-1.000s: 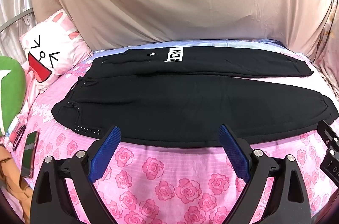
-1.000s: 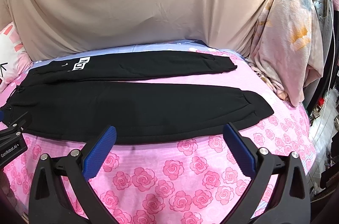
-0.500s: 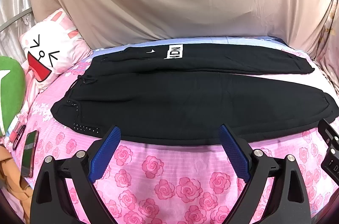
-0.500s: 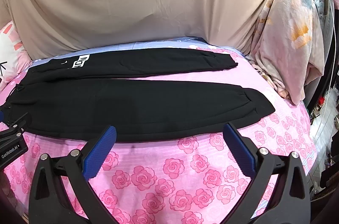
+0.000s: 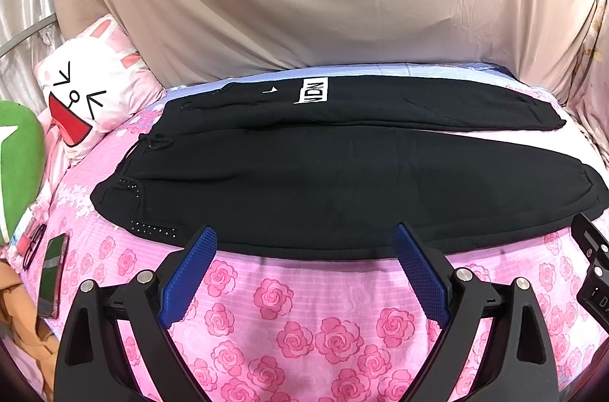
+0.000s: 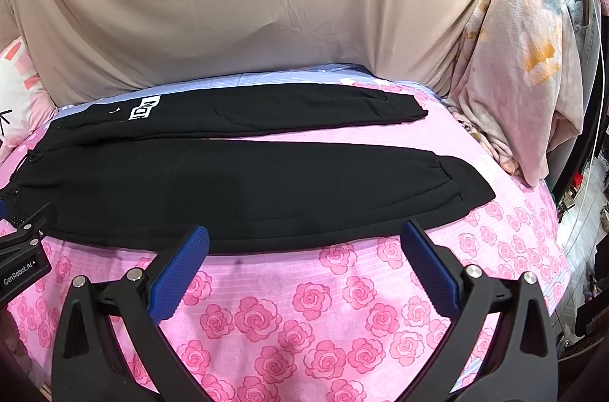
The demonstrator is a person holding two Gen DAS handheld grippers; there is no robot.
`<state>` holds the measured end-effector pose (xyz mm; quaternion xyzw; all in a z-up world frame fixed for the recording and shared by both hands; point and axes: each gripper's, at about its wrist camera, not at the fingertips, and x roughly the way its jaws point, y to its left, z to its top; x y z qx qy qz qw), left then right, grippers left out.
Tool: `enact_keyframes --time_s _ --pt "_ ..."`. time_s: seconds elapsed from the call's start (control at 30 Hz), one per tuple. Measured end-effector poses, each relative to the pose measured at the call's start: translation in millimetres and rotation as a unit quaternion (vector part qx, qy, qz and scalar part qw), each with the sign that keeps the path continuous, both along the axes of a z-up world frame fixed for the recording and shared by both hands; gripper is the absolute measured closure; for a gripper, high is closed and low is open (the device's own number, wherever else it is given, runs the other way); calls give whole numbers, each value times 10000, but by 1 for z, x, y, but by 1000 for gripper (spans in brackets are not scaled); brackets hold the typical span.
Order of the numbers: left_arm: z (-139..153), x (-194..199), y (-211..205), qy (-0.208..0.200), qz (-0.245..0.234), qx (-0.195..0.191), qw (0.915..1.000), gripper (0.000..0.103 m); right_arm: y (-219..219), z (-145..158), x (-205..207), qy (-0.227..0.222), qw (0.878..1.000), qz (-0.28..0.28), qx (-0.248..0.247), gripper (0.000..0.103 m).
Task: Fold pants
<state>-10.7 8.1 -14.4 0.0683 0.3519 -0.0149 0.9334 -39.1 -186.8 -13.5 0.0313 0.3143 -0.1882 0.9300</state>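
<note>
- Both grippers have eased slightly closer to the pants' near edge.
- Left gripper [image 5: 302,236] and right gripper [image 6: 302,231] hover spread wide, empty.
- Black pants [image 5: 342,181] lie flat across the rose-print bed [image 5: 304,307].
- Risk: pinching bedsheet along with the hem.

Bed [image 5: 304,318] in pink rose-print sheet, black pants [image 5: 342,181] spread flat, phone [image 5: 51,272] at left edge

Left gripper [image 5: 304,272]: jaws spread wide, blue ribbed pads [image 5: 188,274] facing inward, nothing between them; held low and level, pointing forward; right gripper [image 6: 304,272]: same wide spread, empty, level, alongside; each gripper's body edges into the other's view.
</note>
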Motion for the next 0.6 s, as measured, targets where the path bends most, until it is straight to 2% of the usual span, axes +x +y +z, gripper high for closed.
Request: enact_keyframes --time_s 0.6 --pt "-3 -1 2 29 -5 7 10000 12 1 -3 0 29 10000 4 6 5"
